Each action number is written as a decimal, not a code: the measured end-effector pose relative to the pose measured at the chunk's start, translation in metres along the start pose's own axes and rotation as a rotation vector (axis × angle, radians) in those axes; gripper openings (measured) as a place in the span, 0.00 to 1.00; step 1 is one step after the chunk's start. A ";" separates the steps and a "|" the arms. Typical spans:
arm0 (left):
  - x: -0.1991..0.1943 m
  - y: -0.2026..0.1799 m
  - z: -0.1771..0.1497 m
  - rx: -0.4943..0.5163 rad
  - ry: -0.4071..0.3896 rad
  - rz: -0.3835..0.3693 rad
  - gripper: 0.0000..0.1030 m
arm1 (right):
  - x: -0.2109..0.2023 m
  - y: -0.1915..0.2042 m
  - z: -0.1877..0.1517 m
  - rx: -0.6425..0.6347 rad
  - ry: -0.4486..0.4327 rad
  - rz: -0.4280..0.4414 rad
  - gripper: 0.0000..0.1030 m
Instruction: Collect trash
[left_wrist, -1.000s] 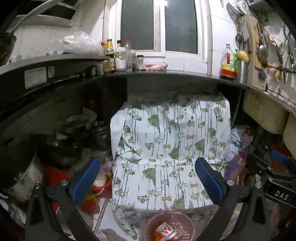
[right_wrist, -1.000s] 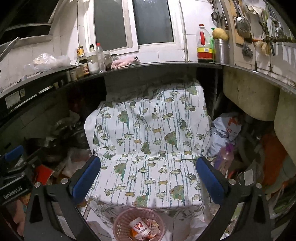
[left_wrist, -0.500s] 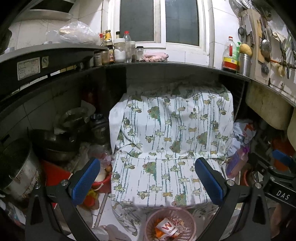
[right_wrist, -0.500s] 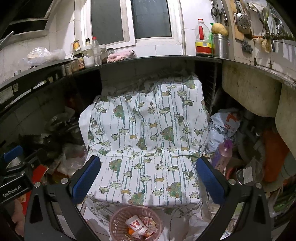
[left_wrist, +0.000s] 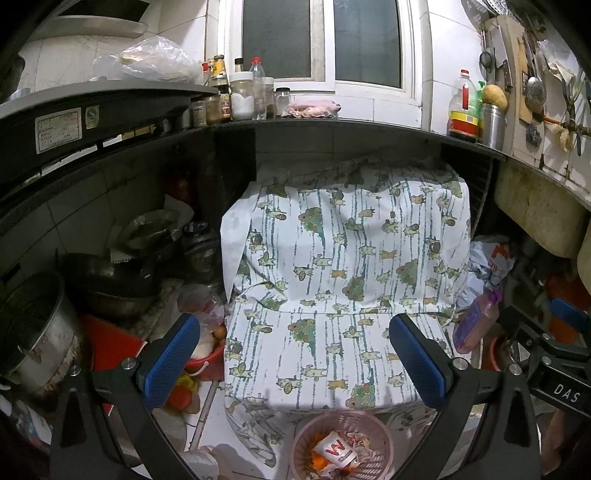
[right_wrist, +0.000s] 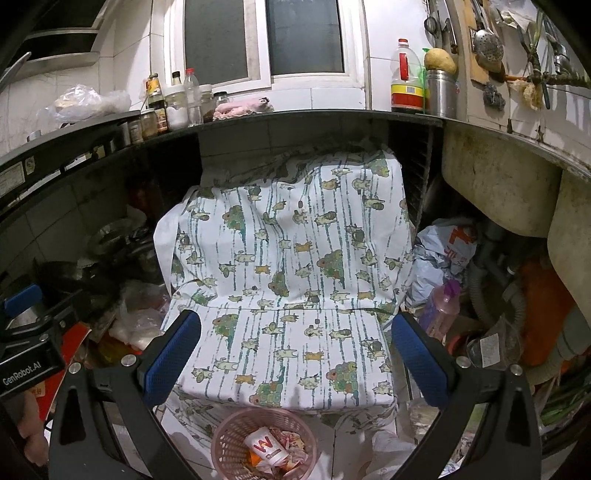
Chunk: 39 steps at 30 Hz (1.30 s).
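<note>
Both grippers hang in the air above the pink basket (left_wrist: 341, 446), and neither one holds anything. The left gripper (left_wrist: 295, 360) has its blue pads spread wide, open air between them. The right gripper (right_wrist: 297, 360) matches it, jaws wide apart and empty.

The pink basket sits on the pale floor just in front of the printed cloth (left_wrist: 347, 280), touching its draped hem. Inside the basket lies the trash: a white paper cup (right_wrist: 267, 448) with a red W, tipped on its side among crumpled wrappers and something orange.

Behind the basket, the cloth covers a bulky shape under the dark counter (right_wrist: 295, 118). To the basket's right, beside the cloth, a pink bottle (right_wrist: 441, 308) stands near a crumpled plastic bag (right_wrist: 443, 247). To the basket's left, metal pots (left_wrist: 40, 325) crowd the space under the counter, with a red bowl (left_wrist: 203, 363) close to the cloth's edge.
</note>
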<state>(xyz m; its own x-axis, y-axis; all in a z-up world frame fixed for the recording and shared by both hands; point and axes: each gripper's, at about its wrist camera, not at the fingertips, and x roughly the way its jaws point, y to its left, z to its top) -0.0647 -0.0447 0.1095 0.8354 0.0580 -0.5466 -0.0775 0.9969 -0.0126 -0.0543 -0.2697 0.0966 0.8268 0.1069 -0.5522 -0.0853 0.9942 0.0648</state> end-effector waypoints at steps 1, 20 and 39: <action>-0.001 0.000 0.000 0.004 -0.001 -0.001 1.00 | 0.000 0.000 0.000 -0.002 -0.001 0.002 1.00; -0.004 0.010 -0.008 -0.015 -0.001 0.005 1.00 | -0.003 -0.007 0.001 -0.007 -0.003 -0.003 1.00; -0.010 0.007 -0.003 -0.038 0.011 -0.051 1.00 | -0.005 -0.009 0.001 -0.012 -0.004 -0.014 1.00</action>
<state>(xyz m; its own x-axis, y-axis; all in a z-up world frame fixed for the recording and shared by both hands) -0.0752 -0.0382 0.1123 0.8327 0.0066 -0.5537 -0.0562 0.9958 -0.0726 -0.0570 -0.2794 0.0993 0.8302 0.0934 -0.5496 -0.0808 0.9956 0.0471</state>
